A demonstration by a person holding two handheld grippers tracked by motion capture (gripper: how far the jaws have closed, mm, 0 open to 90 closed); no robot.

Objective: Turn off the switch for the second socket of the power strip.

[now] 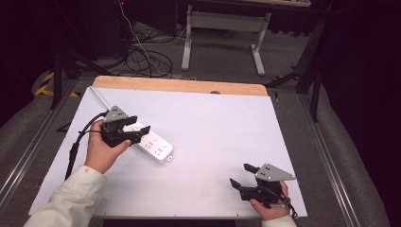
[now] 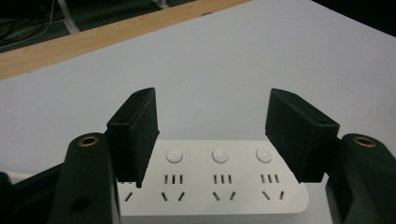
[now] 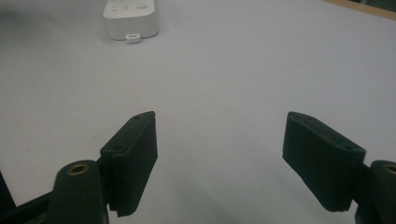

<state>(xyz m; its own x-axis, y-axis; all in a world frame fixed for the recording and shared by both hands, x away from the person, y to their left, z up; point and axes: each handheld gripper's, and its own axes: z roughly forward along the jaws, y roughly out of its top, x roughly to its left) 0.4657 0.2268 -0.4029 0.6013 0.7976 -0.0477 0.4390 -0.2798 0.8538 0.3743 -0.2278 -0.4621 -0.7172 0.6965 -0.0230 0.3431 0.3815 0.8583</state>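
Both grippers agape: left gripper [image 1: 135,127] poised over the white power strip [image 1: 152,145], right gripper [image 1: 242,175] low near the table [image 1: 213,123] edge.

Right gripper [image 3: 219,163]: two black, blocky, ribbed-pad jaws rise from the bottom edge, spread wide apart, nothing between them. Brass-coloured screw insert [image 3: 78,168] visible on the left jaw mount. Below them, flat matte white table surface [image 3: 243,70], bare in the near field. Far upper left: end of a white rectangular plastic power strip [image 3: 130,18], lying flat, well apart from the jaws. Strip of light wood edge [image 3: 369,9] at top right corner.
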